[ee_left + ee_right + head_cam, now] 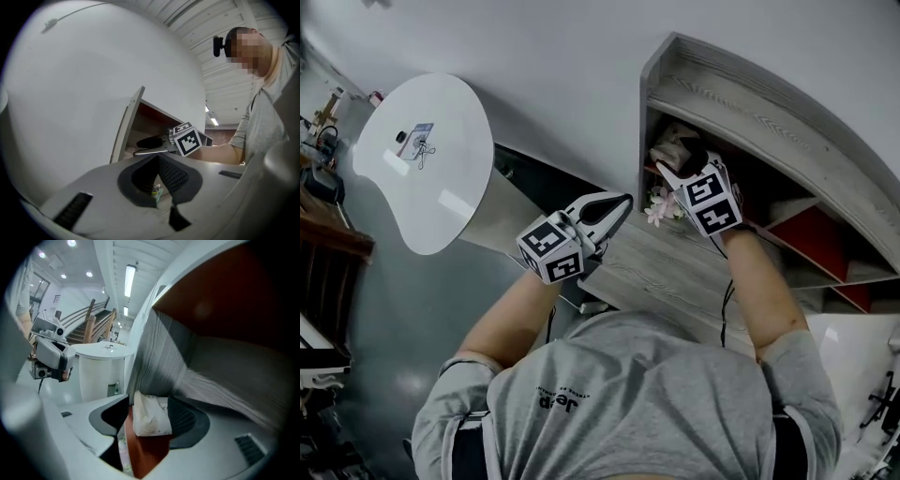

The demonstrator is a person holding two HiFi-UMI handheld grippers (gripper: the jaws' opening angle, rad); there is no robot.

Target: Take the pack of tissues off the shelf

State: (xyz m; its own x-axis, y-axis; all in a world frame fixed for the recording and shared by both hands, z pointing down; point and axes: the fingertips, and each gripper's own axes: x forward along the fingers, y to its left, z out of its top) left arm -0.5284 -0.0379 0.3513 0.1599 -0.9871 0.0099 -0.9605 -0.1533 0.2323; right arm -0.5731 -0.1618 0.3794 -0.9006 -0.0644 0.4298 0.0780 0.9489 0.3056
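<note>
Pack of tissues [150, 416]: on the shelf [741, 103], at one o'clock.
Right gripper [675, 171]: jaws spread wide to straddle the pack, not yet gripping.
Left gripper [623, 202]: jaws closed, empty, unneeded.

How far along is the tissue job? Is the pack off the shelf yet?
Not yet. Done: the right claw is inside the shelf, at the pack of tissues. In hand: its jaws stand open with the pack between them, not gripped. Left: close on it and draw it out. The left claw hangs shut outside the shelf.
</note>
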